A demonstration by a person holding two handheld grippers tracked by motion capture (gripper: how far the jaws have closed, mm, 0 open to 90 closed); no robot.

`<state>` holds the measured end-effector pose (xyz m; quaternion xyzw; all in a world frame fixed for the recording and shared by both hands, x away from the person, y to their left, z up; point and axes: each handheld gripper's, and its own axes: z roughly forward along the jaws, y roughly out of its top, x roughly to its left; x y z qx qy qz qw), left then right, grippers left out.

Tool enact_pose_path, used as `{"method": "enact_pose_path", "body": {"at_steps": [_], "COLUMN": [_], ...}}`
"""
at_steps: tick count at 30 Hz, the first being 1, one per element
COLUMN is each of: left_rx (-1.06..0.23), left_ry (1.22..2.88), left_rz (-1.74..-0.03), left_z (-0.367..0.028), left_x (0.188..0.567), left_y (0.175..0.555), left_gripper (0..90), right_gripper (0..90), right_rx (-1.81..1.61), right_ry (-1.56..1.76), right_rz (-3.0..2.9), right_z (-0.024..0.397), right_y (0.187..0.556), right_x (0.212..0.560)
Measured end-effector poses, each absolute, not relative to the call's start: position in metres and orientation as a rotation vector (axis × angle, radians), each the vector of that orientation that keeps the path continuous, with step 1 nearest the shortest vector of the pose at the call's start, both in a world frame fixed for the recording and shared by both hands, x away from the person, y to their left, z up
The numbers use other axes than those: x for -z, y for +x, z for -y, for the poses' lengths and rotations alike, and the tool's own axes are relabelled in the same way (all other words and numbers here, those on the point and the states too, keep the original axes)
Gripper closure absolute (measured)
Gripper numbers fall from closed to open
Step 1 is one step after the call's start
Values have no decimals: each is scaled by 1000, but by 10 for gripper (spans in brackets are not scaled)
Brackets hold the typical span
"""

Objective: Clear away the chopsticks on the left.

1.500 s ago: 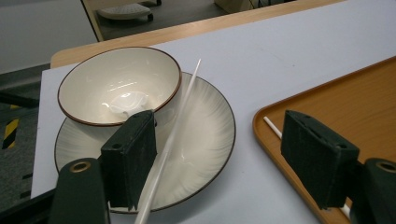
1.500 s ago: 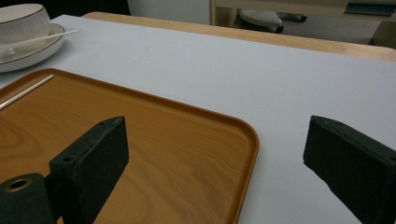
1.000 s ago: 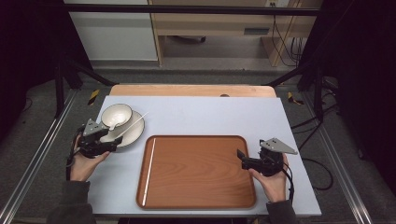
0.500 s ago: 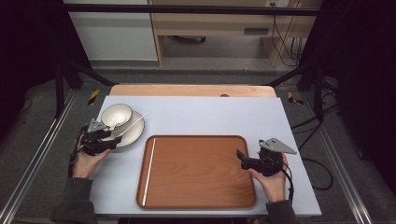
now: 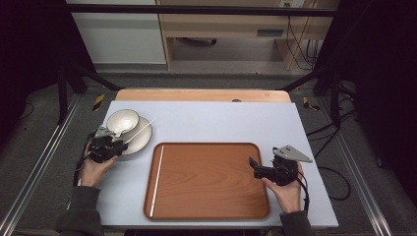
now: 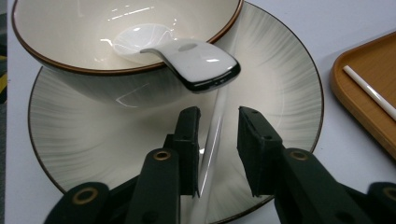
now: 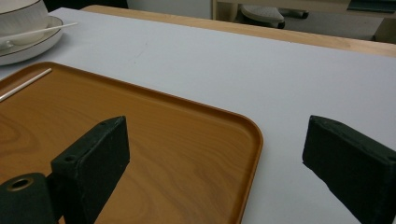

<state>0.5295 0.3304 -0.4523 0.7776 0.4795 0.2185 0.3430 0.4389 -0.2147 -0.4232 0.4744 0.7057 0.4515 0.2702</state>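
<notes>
**Left fingers straddle chopstick on plate; right gripper idle at tray edge**

Nearest the person: brown wooden tray (image 5: 206, 179) with rounded corners sits on the pale grey table (image 5: 221, 123), one thin white chopstick (image 5: 156, 181) lying along its left side. Right gripper (image 5: 255, 167) hovers at the tray's right rim, fingers (image 7: 91, 158) spread wide, holding nothing. Left gripper (image 6: 217, 154) is over the grey-streaked ceramic plate (image 6: 285, 93), fingers partly open, set either side of a second white chopstick (image 6: 211, 135) resting across the plate; not clamped yet. Just beyond, a cream bowl with a brown rim (image 6: 70, 28) stands on the plate, a white ceramic spoon (image 6: 187, 53) inside with its handle over the rim. Judgement: chopstick is light, stiff, thin and smooth, likely to slip or roll on glaze; pinch mid-shaft squarely. Bowl, spoon and plate are fragile and close, so avoid knocking them.
</notes>
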Motion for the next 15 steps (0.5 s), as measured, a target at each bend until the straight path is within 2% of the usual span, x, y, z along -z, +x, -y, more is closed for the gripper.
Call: {"method": "enact_pose_path", "body": {"at_steps": [15], "left_rx": [-544], "left_ry": [2037], "left_rz": [-1239], "left_z": [-326], "left_x": [452], "left_y": [527], "left_gripper": [832], "right_gripper": [74], "right_rx": [-1219], "right_ry": [1288], "right_rz": [-1904], "right_z": [215], "right_y": [439], "right_x": [424]}}
